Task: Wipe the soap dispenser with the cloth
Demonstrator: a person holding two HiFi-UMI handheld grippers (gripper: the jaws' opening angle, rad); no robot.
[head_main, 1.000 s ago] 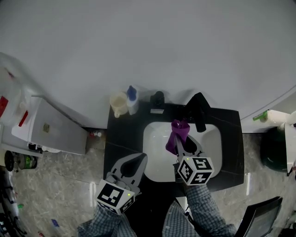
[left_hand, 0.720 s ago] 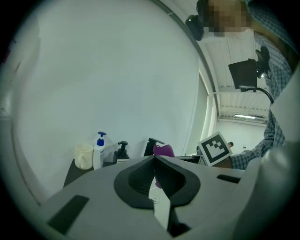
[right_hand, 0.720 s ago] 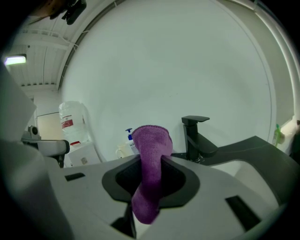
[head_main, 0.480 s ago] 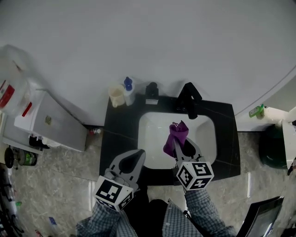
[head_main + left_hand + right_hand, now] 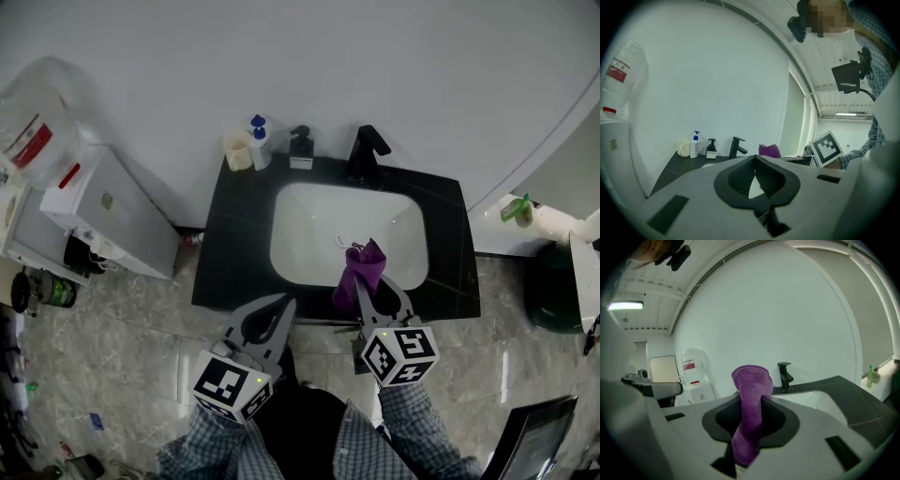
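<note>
A black soap dispenser [image 5: 301, 147] with a white label stands at the back of the black counter [image 5: 234, 253], beside a white bottle with a blue pump [image 5: 257, 139]. In the left gripper view the black dispenser [image 5: 711, 148] and the pump bottle [image 5: 695, 145] stand far off. My right gripper [image 5: 366, 278] hangs over the sink's front rim, shut on a purple cloth [image 5: 360, 274] that sticks up between the jaws [image 5: 750, 399]. My left gripper [image 5: 284, 305] is shut and holds nothing, near the counter's front edge, with its jaws [image 5: 754, 159] pointing towards the back wall.
A black faucet [image 5: 366, 152] rises behind the white sink [image 5: 309, 225]. A cream cup [image 5: 236, 150] stands left of the pump bottle. A white cabinet [image 5: 103, 220] with a water jug [image 5: 37, 122] is at the left. A dark green bin [image 5: 553, 291] stands at the right.
Both grippers have drawn back from the wall to the counter's front edge, so the dispensers and faucet lie farther away. The right gripper still holds the cloth.
</note>
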